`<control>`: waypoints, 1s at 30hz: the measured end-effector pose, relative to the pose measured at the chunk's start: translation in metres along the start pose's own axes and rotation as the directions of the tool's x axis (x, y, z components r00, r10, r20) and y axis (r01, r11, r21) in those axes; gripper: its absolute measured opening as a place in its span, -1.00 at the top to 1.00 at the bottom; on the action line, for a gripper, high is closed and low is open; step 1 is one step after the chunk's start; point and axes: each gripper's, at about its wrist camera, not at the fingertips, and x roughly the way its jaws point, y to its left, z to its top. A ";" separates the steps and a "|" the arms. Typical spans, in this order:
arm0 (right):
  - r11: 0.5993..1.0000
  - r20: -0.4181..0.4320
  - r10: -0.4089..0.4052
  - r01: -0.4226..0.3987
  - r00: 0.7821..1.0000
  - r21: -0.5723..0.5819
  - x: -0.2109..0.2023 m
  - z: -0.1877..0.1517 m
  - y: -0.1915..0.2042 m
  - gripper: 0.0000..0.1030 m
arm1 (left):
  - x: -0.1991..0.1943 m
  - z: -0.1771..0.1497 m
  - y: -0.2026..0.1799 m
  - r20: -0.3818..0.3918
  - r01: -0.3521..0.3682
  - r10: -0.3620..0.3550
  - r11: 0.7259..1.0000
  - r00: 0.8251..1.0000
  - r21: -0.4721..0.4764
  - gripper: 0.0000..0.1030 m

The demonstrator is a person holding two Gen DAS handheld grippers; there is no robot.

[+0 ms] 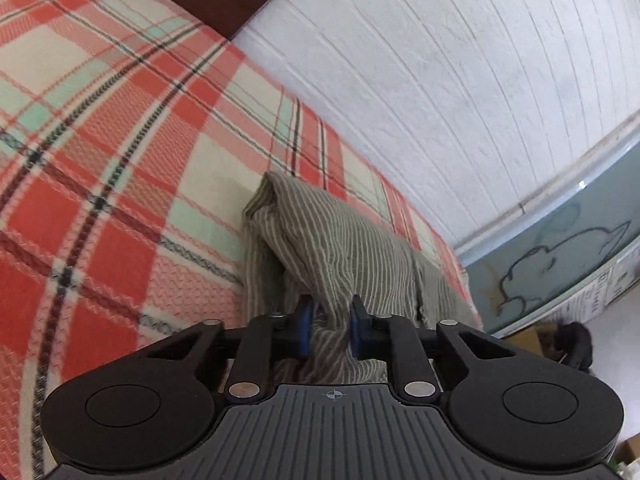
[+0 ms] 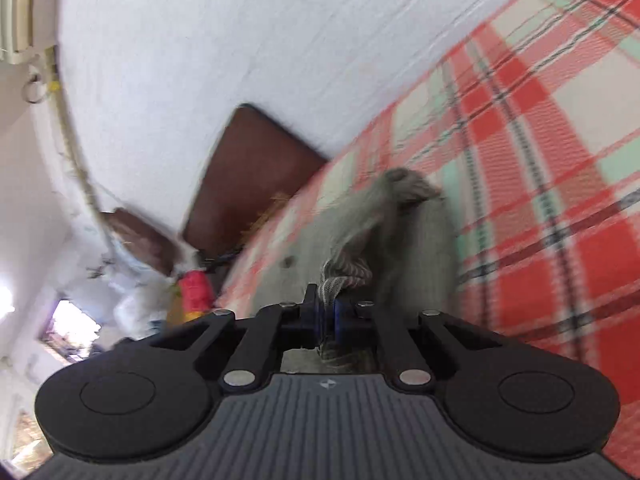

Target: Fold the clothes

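Striped grey garment [image 1: 332,240] lies partly lifted off the plaid bed cover [image 1: 100,200], running straight ahead of both grippers, long axis away from me toward the white wall [image 1: 440,80]. My left gripper [image 1: 330,334] has its jaws narrowed with cloth bunched between them; whether the pads bite fully I can't tell. My right gripper [image 2: 328,320] is clamped tight on a wadded edge of the same cloth. Right view is blurred. Both grippers hold the near end, so neither sits nearer; the far end droops onto the bed.
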 end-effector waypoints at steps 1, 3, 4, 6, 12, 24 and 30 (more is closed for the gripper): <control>1.000 -0.007 -0.012 0.012 1.000 -0.004 -0.001 -0.002 -0.001 0.85 | -0.003 -0.001 0.002 0.006 -0.007 0.007 1.000 1.000 0.006 0.77; 0.999 -0.021 -0.045 0.044 0.999 -0.011 -0.004 -0.005 -0.003 0.86 | -0.004 -0.003 0.010 0.010 -0.036 0.036 0.999 0.999 0.010 0.78; 0.996 -0.030 -0.093 0.093 0.995 -0.001 -0.004 -0.006 -0.010 0.86 | -0.004 -0.004 0.013 0.011 -0.049 0.049 0.999 0.999 0.012 0.78; 0.990 -0.045 -0.128 0.130 0.991 0.062 -0.002 -0.009 -0.030 0.87 | -0.003 -0.009 0.019 0.002 -0.062 0.062 0.998 0.998 0.013 0.78; 0.991 -0.026 -0.113 0.114 0.993 0.074 -0.004 -0.014 -0.037 0.85 | -0.007 -0.013 0.017 0.022 -0.087 0.086 0.995 0.996 0.038 0.59; 0.985 0.079 -0.110 0.098 0.991 0.139 -0.041 -0.022 -0.022 0.18 | -0.076 -0.021 -0.013 0.145 -0.188 0.167 0.971 0.975 0.148 0.06; 0.941 0.067 -0.173 0.185 0.983 -0.284 -0.038 -0.036 0.059 0.19 | -0.069 -0.059 -0.093 0.142 -0.224 0.173 0.763 0.975 0.607 -0.03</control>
